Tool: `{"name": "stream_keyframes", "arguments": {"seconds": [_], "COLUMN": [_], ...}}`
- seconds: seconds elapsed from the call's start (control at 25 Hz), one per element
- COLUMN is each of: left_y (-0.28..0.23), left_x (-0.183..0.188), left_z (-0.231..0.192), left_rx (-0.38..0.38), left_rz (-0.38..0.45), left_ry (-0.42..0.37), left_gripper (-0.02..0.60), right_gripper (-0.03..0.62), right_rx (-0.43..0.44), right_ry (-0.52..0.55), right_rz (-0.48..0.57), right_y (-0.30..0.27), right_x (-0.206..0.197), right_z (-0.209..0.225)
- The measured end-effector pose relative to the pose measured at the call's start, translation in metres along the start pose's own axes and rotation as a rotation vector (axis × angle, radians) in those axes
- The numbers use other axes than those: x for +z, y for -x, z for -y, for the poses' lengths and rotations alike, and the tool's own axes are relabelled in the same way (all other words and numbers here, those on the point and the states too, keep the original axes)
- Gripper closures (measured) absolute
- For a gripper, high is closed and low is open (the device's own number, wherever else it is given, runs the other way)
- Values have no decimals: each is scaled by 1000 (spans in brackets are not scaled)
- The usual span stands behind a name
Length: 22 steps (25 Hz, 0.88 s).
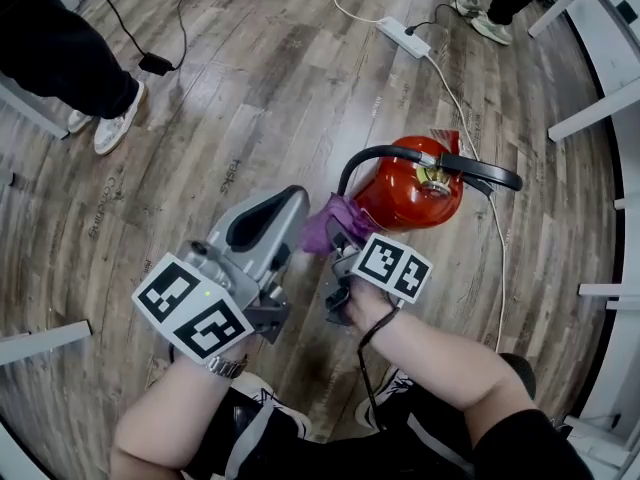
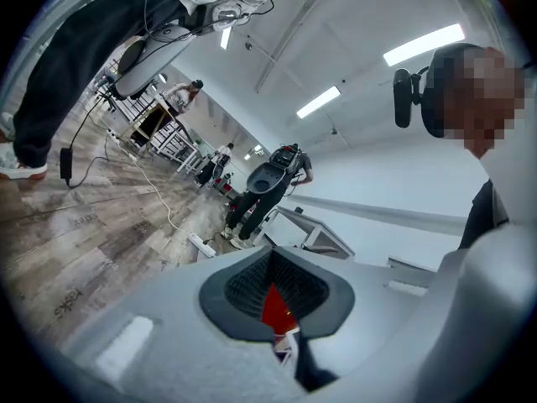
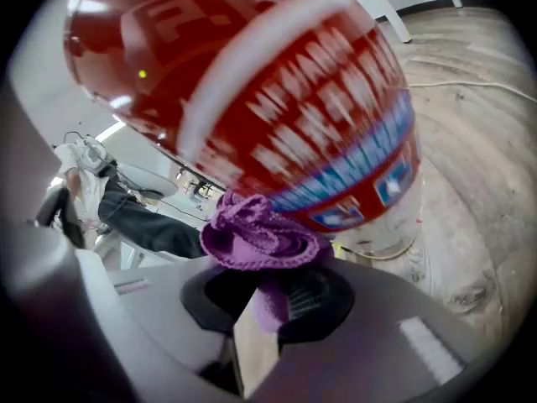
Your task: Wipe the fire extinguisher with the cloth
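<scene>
Cloth [image 3: 260, 235], purple and bunched, pinched between the partly closed right tongs [image 3: 273, 296] and held up against the lower red side of the fire extinguisher [image 1: 405, 196]. Extinguisher upright on the wood floor [image 1: 250, 88], black hose [image 1: 372, 156] arcing over its top. Right tongs angled down toward the red cylinder. Left tongs [image 2: 270, 267] closed all the way, nothing between them, held level just left of the cloth and clear of the red body.

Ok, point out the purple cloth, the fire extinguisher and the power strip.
purple cloth [image 3: 256, 238]: right gripper view, bunched end.
fire extinguisher [image 1: 400, 203]: head view, red body.
power strip [image 1: 403, 36]: head view, white casing.
</scene>
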State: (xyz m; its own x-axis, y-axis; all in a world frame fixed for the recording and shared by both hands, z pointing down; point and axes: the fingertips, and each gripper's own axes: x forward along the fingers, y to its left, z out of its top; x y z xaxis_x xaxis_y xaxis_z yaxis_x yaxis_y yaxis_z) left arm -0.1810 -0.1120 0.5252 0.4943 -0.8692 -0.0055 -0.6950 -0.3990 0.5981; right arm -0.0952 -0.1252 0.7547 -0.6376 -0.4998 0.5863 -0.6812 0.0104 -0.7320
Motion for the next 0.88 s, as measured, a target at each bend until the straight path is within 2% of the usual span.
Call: {"name": "stream_keyframes", "arguments": {"seconds": [0.24,0.4,0.68,0.88], "left_y": [2,4,9,4], "left_x": [-12,-16,-21,-18], "left_z": [-4,-2,-9,-16], "left_rx": [-6,-16,-4,7], "left_rz": [-43,-62,-86,-72], "left_ry": [26,30,27,29], "left_gripper": [584,584,584,584], "right_gripper": [522,522,522,522], "right_rx": [-162,-209,-216,-102], "right_ry": [-40,-95,-121,-52], "right_rz": [-13,-1,-21,-35], "right_y": [-60,-87,-81,-43], "right_x": [-42,-59,-60,-33], "right_z": [94,135,128,62]}}
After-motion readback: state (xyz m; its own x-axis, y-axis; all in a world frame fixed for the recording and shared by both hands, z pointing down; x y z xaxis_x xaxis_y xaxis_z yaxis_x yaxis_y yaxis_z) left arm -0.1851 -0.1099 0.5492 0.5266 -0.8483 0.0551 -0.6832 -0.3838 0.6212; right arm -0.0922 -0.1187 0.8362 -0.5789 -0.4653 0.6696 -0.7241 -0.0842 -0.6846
